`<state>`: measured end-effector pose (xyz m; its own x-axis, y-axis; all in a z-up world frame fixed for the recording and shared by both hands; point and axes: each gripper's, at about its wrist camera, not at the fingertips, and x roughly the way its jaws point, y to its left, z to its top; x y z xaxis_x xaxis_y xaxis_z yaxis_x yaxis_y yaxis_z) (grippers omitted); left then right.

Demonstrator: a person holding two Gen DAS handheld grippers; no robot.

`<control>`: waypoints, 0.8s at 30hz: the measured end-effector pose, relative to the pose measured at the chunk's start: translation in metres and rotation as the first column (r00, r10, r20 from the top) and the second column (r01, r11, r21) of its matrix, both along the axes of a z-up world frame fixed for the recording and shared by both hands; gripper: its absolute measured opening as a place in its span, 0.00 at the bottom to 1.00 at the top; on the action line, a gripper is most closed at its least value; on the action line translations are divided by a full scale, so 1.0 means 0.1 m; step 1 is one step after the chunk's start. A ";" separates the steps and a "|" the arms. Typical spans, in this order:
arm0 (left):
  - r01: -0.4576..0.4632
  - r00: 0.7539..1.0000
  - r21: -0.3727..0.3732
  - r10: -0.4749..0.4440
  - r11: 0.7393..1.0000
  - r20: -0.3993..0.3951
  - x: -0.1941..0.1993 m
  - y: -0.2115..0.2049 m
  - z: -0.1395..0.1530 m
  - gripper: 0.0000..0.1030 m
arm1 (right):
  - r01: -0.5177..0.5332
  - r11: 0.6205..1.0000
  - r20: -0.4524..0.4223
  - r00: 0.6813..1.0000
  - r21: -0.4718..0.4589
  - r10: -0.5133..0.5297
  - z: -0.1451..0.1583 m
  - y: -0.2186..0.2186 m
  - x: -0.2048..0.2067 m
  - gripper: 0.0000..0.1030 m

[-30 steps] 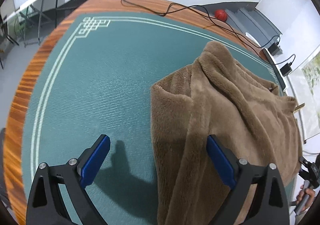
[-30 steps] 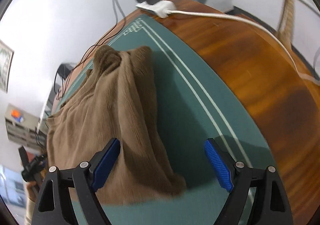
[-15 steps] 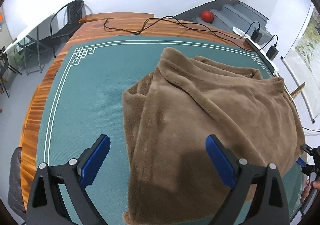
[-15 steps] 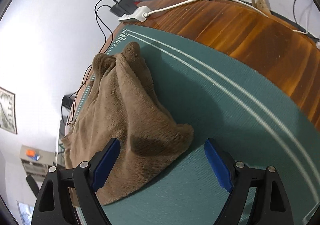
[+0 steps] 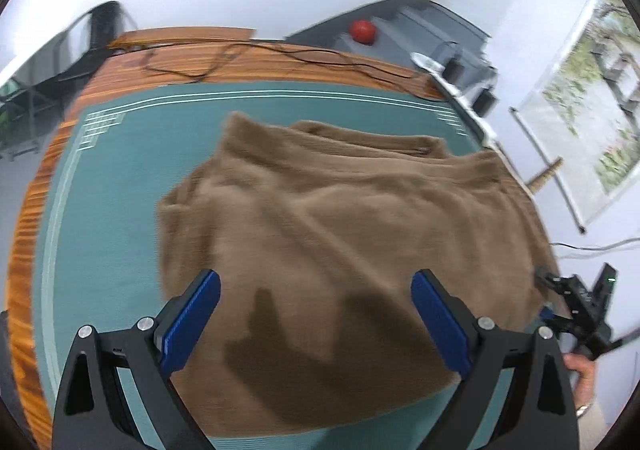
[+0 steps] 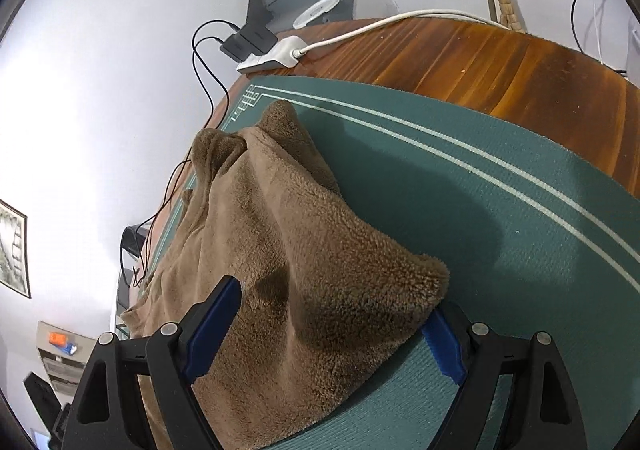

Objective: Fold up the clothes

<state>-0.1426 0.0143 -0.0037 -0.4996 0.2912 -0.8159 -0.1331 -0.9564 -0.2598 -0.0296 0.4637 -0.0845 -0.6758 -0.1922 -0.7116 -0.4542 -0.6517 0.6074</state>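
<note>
A brown fleece garment (image 5: 344,234) lies folded in a heap on the green mat (image 5: 120,185). In the left wrist view my left gripper (image 5: 316,322) hovers above its near edge, jaws wide, holding nothing. The same garment (image 6: 280,270) fills the right wrist view, with a fluffy corner (image 6: 424,278) reaching between the blue pads (image 6: 212,326) of my right gripper (image 6: 328,334). That gripper is open; its pads do not press on the fabric. The right gripper (image 5: 576,302) also shows at the far right of the left wrist view, with a hand (image 5: 580,374) holding it.
The mat covers a wooden table (image 6: 500,61). A white power strip (image 6: 272,55) with black adapters and cables sits at the table's far corner. Black cables (image 5: 224,57) trail along the far edge. A chair (image 5: 92,37), a red ball (image 5: 362,31) and grey steps stand beyond.
My left gripper moved right and up, from beside the garment to above it. In the right view the garment corner has come closer, now between the pads. Both stayed open.
</note>
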 end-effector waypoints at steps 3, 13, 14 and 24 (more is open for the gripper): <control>0.063 0.998 0.048 -0.063 0.997 0.007 -0.05 0.28 0.07 0.95 | 0.019 0.999 -0.015 1.000 -0.029 -0.020 -0.01 0.05 0.04 0.84; 0.197 0.978 0.062 -0.200 0.978 0.050 -0.28 1.37 0.29 0.95 | -0.059 0.996 -0.041 0.998 -0.067 0.057 -0.13 0.12 -0.07 0.35; 0.208 0.975 0.058 -0.211 0.976 0.063 -0.31 1.48 0.29 0.95 | -0.075 0.995 -0.044 0.996 -0.062 0.072 -0.12 0.12 -0.07 0.33; 0.308 0.925 0.067 -0.315 0.949 0.211 -0.82 2.74 0.33 0.95 | -0.227 0.835 -0.157 0.925 0.501 0.345 0.57 -0.51 -0.05 0.30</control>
